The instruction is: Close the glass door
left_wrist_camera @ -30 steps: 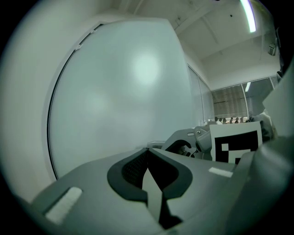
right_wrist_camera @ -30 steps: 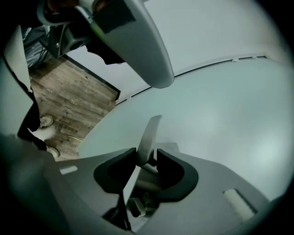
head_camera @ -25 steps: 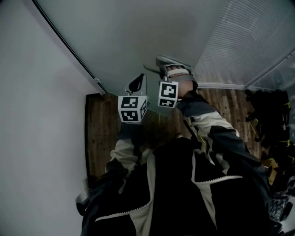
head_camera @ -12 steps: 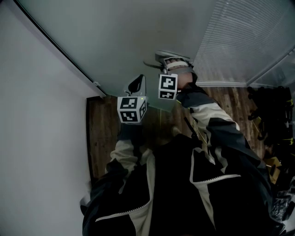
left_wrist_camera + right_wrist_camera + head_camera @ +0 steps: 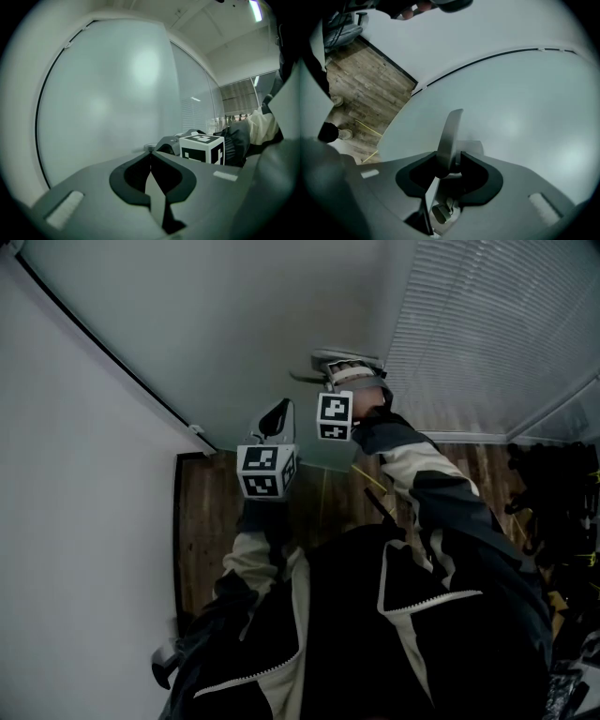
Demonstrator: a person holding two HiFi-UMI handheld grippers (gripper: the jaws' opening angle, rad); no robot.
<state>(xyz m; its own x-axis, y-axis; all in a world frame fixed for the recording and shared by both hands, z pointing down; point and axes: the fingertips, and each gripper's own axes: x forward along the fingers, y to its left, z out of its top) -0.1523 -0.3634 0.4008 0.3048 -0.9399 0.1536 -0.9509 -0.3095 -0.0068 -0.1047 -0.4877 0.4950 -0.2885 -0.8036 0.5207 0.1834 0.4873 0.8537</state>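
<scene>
Across the upper middle of the head view: glass door [image 5: 262,324], frosted and pale, edged on the left by a thin black strip [image 5: 112,347] against a white wall [image 5: 75,521]. On the door's face, toward its right side: metal handle [image 5: 339,360], a flat lever projecting from the pane.

Same handle [image 5: 451,133] in the right gripper view, standing edge-on between the two dark jaws, pinched from both sides by the right gripper [image 5: 449,159]; glass door [image 5: 515,112] filling the background beyond. Below the lever, inside the jaw recess: small round metal part, kind not clear.

Right gripper [image 5: 347,371] in the head view at the handle, its marker cube [image 5: 336,416] just beneath, grey-and-cream sleeve [image 5: 422,484] trailing down and to the right.

Left gripper [image 5: 277,414] lower and to the left of the handle, apart from it, tip close to the glass, own cube facing the camera. Seen from the left gripper view: jaws of the left gripper [image 5: 151,157] pressed together at the tips, nothing between them, pointed toward the glass door [image 5: 108,103]; the other gripper's cube just beyond.

Right of the door: slatted blinds [image 5: 497,334]. Beneath door and arms: wooden floor [image 5: 202,512] with a thin yellow line [image 5: 323,498]. Far right edge: dark objects, too dim to identify.
</scene>
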